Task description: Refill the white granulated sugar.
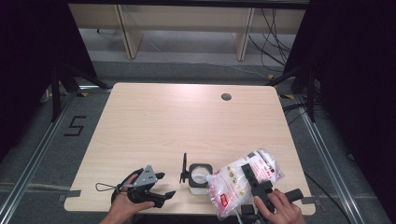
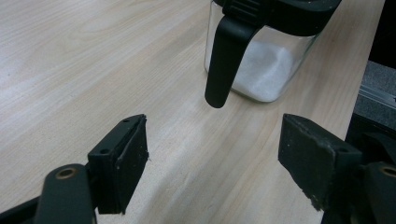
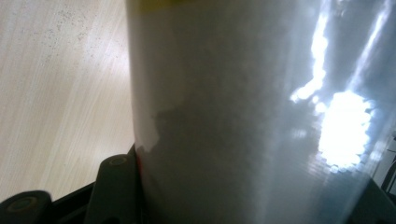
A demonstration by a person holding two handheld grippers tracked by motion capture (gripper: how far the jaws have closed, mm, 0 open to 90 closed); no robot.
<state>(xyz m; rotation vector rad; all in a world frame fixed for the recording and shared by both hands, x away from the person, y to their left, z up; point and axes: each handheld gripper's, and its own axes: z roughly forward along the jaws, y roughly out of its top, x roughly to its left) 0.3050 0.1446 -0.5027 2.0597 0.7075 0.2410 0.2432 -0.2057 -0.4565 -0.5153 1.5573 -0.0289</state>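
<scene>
Your right gripper [image 1: 254, 179] has its jaws clamped on the bag [image 1: 243, 182] of white granules, gripping it across the middle; in the right gripper view the clear film of the bag [image 3: 243, 116] sits pressed between the two black jaws, so that hold looks firm. The bag lies near the front edge of the table [image 1: 187, 121], toward its front right corner, with its long axis slanting from the front edge up and away to the right. Its lower end tilts down toward the jar [image 1: 200, 174], which stands just beside it on the left, near the middle of the front edge. The jar's lid is flipped up and stands on edge at its left side, so the mouth is open toward the bag. That is what the next move turns on, I judge: the bag's low corner has to sit over the jar's mouth, not beside its rim, and your right hand is the one that steers it. Your left gripper [image 1: 161, 184] rests near the front left part of the table, jaws spread wide and holding nothing; in the left gripper view the jar [image 2: 266, 56], part full of white grains, lies straight ahead of its jaws, near but apart.
</scene>
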